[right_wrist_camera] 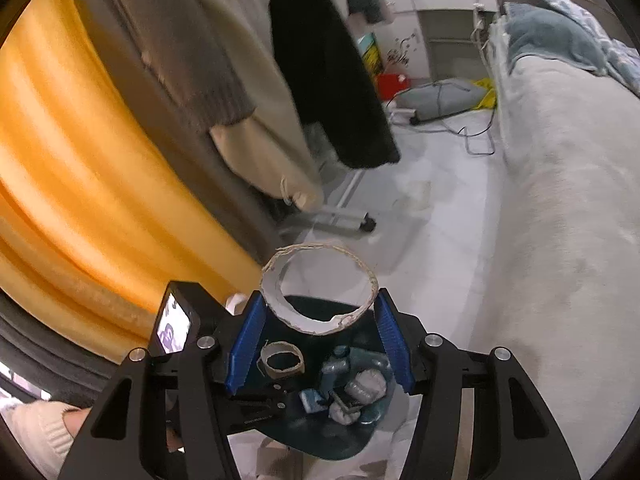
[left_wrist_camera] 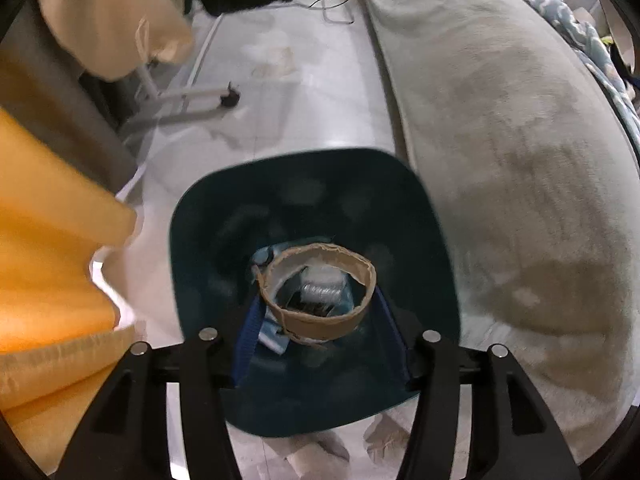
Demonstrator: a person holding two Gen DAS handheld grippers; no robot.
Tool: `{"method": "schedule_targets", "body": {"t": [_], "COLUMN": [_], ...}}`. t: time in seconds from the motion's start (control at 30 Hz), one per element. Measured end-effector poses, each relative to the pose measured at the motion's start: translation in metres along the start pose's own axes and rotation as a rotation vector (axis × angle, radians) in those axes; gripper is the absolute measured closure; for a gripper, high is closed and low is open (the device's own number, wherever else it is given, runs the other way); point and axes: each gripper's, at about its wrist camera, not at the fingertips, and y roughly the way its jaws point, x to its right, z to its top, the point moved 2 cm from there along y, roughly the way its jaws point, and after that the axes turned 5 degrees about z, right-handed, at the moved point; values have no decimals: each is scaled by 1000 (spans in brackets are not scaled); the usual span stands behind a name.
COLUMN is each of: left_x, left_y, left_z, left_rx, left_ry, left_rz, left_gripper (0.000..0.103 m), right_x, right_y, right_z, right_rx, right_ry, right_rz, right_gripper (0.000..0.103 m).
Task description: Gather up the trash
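My left gripper (left_wrist_camera: 320, 316) is shut on the near edge of a dark teal dustpan-like tray (left_wrist_camera: 224, 216) held above the floor. A brown cardboard tape ring (left_wrist_camera: 320, 326) lies in the tray over a crushed plastic bottle (left_wrist_camera: 322, 286) and blue-white wrappers. In the right wrist view my right gripper (right_wrist_camera: 319, 314) is shut on a larger white cardboard ring (right_wrist_camera: 272, 284), held above the same tray (right_wrist_camera: 344, 446). Below it lie the small brown ring (right_wrist_camera: 282, 364), crumpled bottles (right_wrist_camera: 366, 386) and wrappers. The left gripper's body (right_wrist_camera: 176, 320) shows at the left.
A bed with a grey blanket (left_wrist_camera: 520, 160) runs along the right. Orange cloth (left_wrist_camera: 48, 240) and hanging clothes (right_wrist_camera: 224, 80) crowd the left. A clothes rack's wheeled foot (right_wrist_camera: 360, 222) stands on the white floor. Cables and a cushion (right_wrist_camera: 440, 100) lie far back.
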Motion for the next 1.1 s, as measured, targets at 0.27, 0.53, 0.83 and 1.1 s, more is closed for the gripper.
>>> {"method": "schedule_targets", "body": {"t": [0.27,0.53,0.83,1.1], "left_x": [-37,-64,-67,-61], "left_y": [-16,-46,-83,-109], "left_z": [-4,2,10,16], "left_rx": [31,144,288,409], "left_ry": [-13,-61,-58,-46], "left_rz": [26,32,3,-30], "left_gripper": [22,22,33,39], "right_x": [-5,-6,0,1], "right_y": [46,99,150,171], "right_z": [-9,-24,-60,-92], "right_rx": [-95,-211,-375,-486], "right_ry": [-10,-33,-73,-124], "right_rz": [-18,-64,-114,-154], "right_gripper": [46,46,46,45]}}
